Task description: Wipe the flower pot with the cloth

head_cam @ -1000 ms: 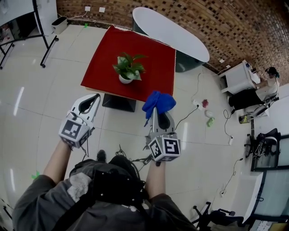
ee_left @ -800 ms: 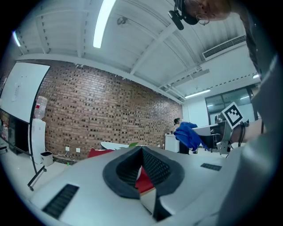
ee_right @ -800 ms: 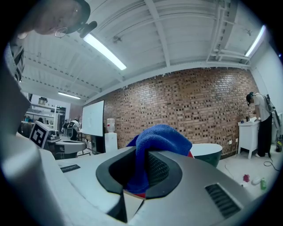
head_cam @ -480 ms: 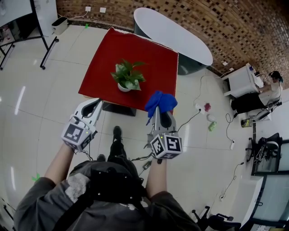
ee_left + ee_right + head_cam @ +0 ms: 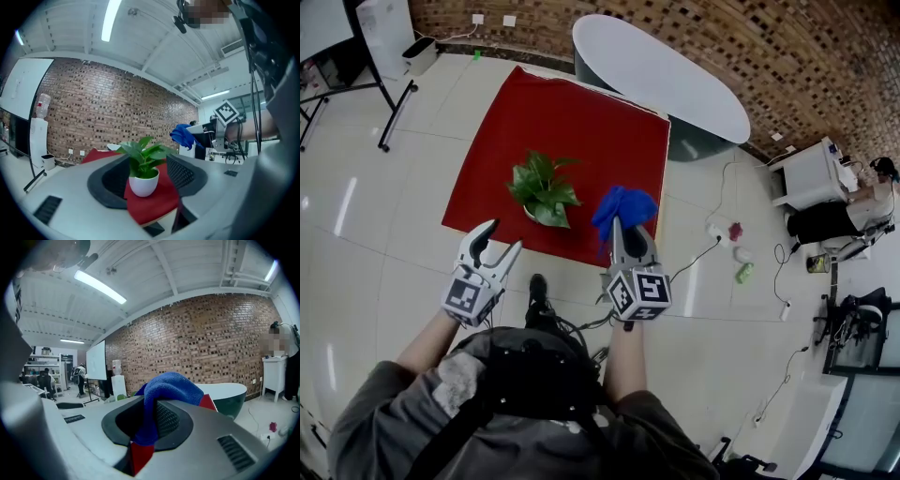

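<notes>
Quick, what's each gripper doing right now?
Left gripper: open, jaws just been opening, nothing held between them.
Right gripper: shut on the blue cloth.

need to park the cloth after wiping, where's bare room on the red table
Bare: the far half of the red table, between the potted plant and the white oval table, and left of the plant. Crowded: the near edge, with the plant, the left gripper, its jaws just opening and empty, and the right gripper holding the blue cloth.

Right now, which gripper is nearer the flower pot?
Left. Left gripper, jaws just opened, empty, sits before the flower pot; right gripper, holding the cloth, is farther right.
</notes>
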A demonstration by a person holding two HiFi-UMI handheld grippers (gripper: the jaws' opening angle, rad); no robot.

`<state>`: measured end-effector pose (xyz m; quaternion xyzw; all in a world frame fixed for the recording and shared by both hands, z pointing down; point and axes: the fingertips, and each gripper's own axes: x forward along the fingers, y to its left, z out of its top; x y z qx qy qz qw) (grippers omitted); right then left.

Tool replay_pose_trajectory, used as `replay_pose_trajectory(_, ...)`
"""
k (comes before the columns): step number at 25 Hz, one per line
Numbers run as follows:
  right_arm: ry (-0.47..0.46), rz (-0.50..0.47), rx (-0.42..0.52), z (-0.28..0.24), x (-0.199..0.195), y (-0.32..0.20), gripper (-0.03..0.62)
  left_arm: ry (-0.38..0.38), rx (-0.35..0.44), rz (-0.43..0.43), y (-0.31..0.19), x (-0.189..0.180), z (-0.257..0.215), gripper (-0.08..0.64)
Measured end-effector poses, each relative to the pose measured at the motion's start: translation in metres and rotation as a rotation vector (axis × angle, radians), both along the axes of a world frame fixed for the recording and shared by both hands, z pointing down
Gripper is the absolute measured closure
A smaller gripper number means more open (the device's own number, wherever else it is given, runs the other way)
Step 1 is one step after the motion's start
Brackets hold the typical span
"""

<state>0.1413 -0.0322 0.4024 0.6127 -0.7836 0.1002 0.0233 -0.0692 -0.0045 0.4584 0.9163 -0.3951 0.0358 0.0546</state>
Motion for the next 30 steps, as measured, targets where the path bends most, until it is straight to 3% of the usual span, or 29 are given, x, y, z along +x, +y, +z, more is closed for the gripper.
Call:
replay_pose_trajectory(4,0.001,-0.095,-0.079,0.036,0.009,-0.04,0.529,-0.096,-0.083,-0.016,-0.028,0.022,0.053,0.17)
replay_pose_trajectory(7,-0.021,-0.184,-0.174,0.07,0.009,-0.065,0.531,-0.165,-0.12,-0.027,-0.052,0.036,0.084,0.127)
replay_pose_trajectory(12,-0.073,-0.436,-0.325,0.11,-0.013,-0.099,0.53,-0.206,-0.151,-0.022,-0.088,0.061,0.104,0.126)
replay_pose_trajectory(19,-0.121,-0.731,-0.358,0.137,-0.056,-0.13,0.531,-0.213,-0.134,0.026,-0.113,0.083,0.118,0.121)
replay_pose_trajectory(24,-0.131,-0.834,-0.413,0.157,-0.072,-0.135,0.531,-0.219,-0.133,0.036,-0.127,0.089,0.123,0.121)
replay_pose_trajectory(30,-0.2,-0.85,-0.466,0.173,-0.074,-0.139,0.531,-0.22,-0.149,0.054,-0.129,0.089,0.123,0.121)
